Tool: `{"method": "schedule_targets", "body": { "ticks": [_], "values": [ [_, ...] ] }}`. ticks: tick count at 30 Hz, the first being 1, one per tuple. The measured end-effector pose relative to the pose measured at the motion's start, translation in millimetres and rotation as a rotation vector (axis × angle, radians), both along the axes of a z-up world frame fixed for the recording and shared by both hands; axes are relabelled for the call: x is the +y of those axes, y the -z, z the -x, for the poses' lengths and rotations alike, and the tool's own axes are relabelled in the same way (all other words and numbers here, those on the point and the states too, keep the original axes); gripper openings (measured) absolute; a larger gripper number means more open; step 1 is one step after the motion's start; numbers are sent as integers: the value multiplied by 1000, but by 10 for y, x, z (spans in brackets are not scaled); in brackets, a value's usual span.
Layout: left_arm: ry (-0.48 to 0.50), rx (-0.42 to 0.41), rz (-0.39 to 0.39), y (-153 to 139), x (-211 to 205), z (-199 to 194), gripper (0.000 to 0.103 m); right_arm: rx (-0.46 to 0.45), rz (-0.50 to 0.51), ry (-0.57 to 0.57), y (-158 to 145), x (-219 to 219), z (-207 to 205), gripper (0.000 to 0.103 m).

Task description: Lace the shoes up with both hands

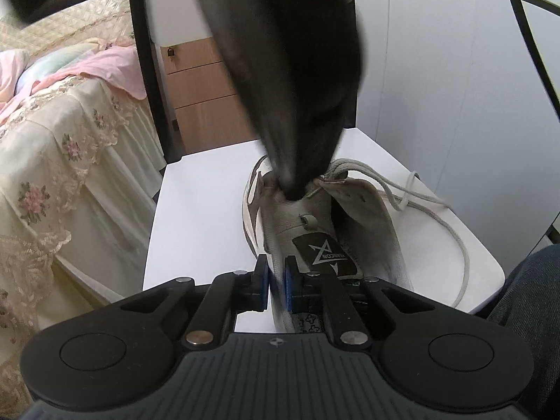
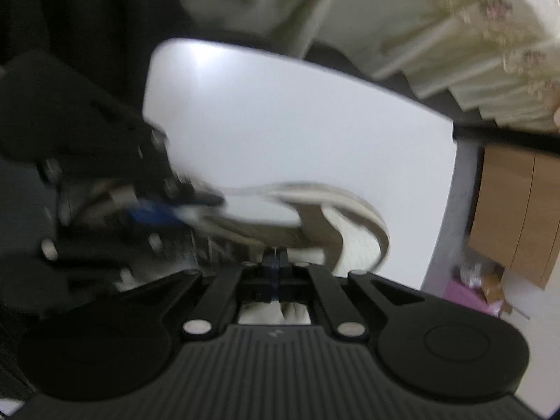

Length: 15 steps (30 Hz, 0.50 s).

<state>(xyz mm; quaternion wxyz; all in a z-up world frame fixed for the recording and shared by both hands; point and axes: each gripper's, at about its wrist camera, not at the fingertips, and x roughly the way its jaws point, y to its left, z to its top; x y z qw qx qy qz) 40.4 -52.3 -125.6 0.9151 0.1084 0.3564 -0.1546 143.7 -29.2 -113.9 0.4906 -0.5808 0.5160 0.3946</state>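
Threading is under way: shoe (image 1: 315, 231) sits mid-frame on the white bench (image 1: 203, 217). Left tool (image 1: 277, 285) is clamped on the tongue's edge; right tool (image 2: 276, 269) is pinched together, seemingly on the lace (image 1: 434, 210). Next: draw it through an eyelet.

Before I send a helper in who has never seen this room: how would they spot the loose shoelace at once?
Start at the small white table beside the bed with the floral lace cover. On it sits one pale sneaker, its side pinched in the left gripper. The shoelace is the thin off-white cord that loops out of the shoe onto the bare tabletop, the only loose, stringy thing there.
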Motion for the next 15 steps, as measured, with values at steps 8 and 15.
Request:
{"method": "schedule_targets", "body": {
  "ticks": [8,15],
  "values": [
    [-6,8,-1,7,10,-2,12,75,45,4,153,-22,-178,36],
    [-1,10,-13,20,3,7,13,79,148,-6,551,-105,-194,5]
  ]
}}
